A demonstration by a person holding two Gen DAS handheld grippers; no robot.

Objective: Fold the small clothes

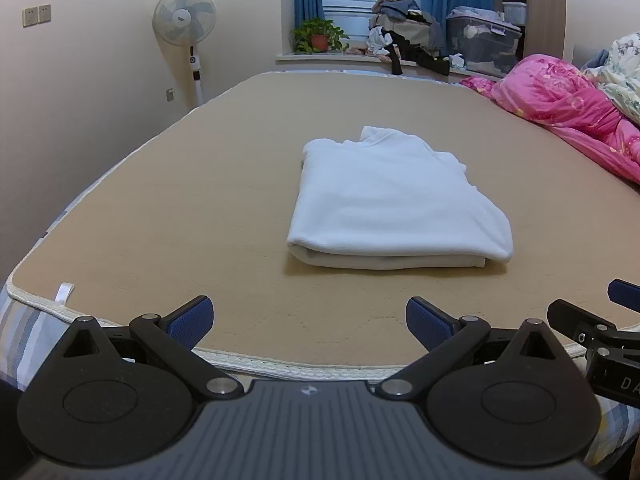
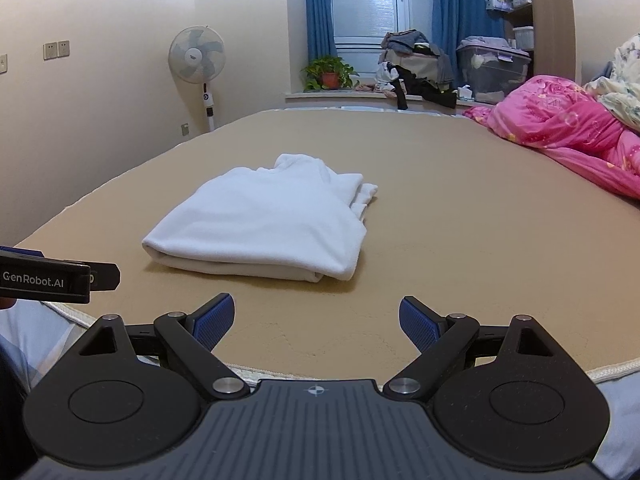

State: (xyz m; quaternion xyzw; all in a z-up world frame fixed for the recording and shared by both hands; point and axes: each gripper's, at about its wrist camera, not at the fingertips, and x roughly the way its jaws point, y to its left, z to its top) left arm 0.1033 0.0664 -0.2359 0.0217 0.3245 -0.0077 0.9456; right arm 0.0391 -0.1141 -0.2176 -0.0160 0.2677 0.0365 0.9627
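Note:
A white garment (image 1: 396,204) lies folded into a neat rectangle on the tan mattress (image 1: 200,200), with its collar at the far end. It also shows in the right wrist view (image 2: 272,220). My left gripper (image 1: 309,322) is open and empty, near the bed's front edge and short of the garment. My right gripper (image 2: 316,320) is open and empty, also near the front edge, with the garment ahead and to its left. Each gripper shows at the edge of the other's view, the right gripper (image 1: 592,320) and the left gripper (image 2: 60,276).
A pink quilt (image 1: 568,108) and a floral one are piled on the bed's right side. A standing fan (image 1: 186,24) is at the far left wall. A plant (image 1: 318,36), piled clothes and a storage box (image 1: 484,40) sit on the window sill.

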